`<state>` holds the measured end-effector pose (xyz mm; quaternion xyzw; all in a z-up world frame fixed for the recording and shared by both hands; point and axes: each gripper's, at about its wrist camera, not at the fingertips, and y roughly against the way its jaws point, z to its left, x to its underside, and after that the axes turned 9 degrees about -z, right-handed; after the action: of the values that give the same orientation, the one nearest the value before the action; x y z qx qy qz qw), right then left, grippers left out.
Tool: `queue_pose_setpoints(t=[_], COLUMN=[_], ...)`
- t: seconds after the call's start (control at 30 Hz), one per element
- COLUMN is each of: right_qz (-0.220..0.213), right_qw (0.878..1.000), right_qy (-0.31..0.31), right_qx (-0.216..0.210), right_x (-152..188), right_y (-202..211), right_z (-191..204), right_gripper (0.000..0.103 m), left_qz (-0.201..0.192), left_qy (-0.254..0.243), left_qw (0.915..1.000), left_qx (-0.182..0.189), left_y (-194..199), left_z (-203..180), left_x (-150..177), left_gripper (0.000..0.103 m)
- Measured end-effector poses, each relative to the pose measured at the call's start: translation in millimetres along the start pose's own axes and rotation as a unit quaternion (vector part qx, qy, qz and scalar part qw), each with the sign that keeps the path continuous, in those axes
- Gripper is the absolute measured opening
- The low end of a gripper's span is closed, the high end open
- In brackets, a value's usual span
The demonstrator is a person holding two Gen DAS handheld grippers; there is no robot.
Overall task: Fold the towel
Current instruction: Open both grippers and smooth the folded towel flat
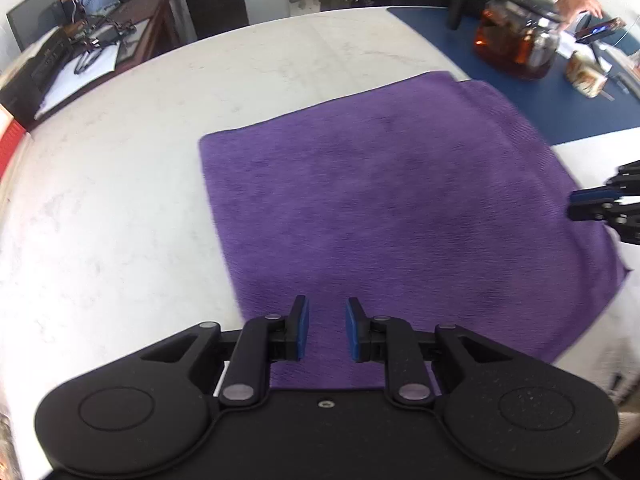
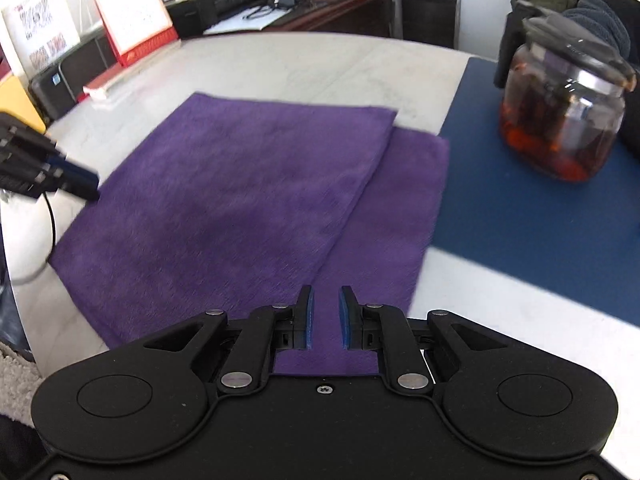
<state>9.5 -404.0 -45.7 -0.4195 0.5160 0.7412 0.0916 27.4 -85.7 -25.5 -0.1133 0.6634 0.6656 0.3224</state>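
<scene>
A purple towel (image 1: 392, 200) lies flat on the white marble table (image 1: 120, 200), folded over once. In the right wrist view the towel (image 2: 240, 192) shows its upper layer set askew, leaving a strip of the lower layer uncovered on the right. My left gripper (image 1: 326, 328) hovers open above the towel's near edge, nothing between its blue pads. My right gripper (image 2: 325, 316) is open above the near right part of the towel, also holding nothing. Each gripper shows at the edge of the other's view: the right gripper (image 1: 600, 204) and the left gripper (image 2: 60, 178).
A blue mat (image 2: 520, 220) lies right of the towel with a glass teapot (image 2: 560, 120) of dark tea on it. A person's hand (image 1: 580, 2) rests near a phone at the far right. A desk calendar (image 2: 136, 16), books and a cluttered desk (image 1: 100, 40) stand beyond the table.
</scene>
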Motion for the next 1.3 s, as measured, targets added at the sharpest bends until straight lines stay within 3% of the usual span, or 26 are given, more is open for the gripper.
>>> queue_pose_setpoints(t=[0.2,0.27,0.37,0.53,0.73,1.1,1.3], right_qz=[0.019,0.025,0.034,0.049,0.068,0.073,0.071], right_qw=[0.999,0.999,0.998,0.995,0.991,0.995,0.997], right_qy=[-0.006,-0.008,-0.011,-0.017,-0.023,0.001,0.022], right_qx=[0.031,0.041,0.057,0.083,0.113,0.066,0.036], right_x=[-7,-9,-12,-18,-25,-57,-68], right_y=[-7,-10,-13,-19,-26,-68,-88], right_z=[14,18,25,37,51,125,165], right_gripper=[0.013,0.013,0.013,0.013,0.013,0.013,0.013], left_qz=[-0.002,-0.021,-0.03,-0.036,-0.037,-0.029,-0.037], left_qy=[-0.037,-0.052,-0.044,-0.041,-0.042,0.013,0.035], left_qw=[0.9993,0.9983,0.9981,0.9968,0.9972,0.9993,0.9978], left_qx=[0.006,0.014,0.031,0.059,0.049,-0.021,-0.041], left_y=[-19,-17,-21,-22,-19,2,17], left_z=[8,11,23,40,63,144,158], left_x=[10,15,18,21,26,57,61], left_gripper=[0.02,0.03,0.037,0.039,0.041,0.045,0.045])
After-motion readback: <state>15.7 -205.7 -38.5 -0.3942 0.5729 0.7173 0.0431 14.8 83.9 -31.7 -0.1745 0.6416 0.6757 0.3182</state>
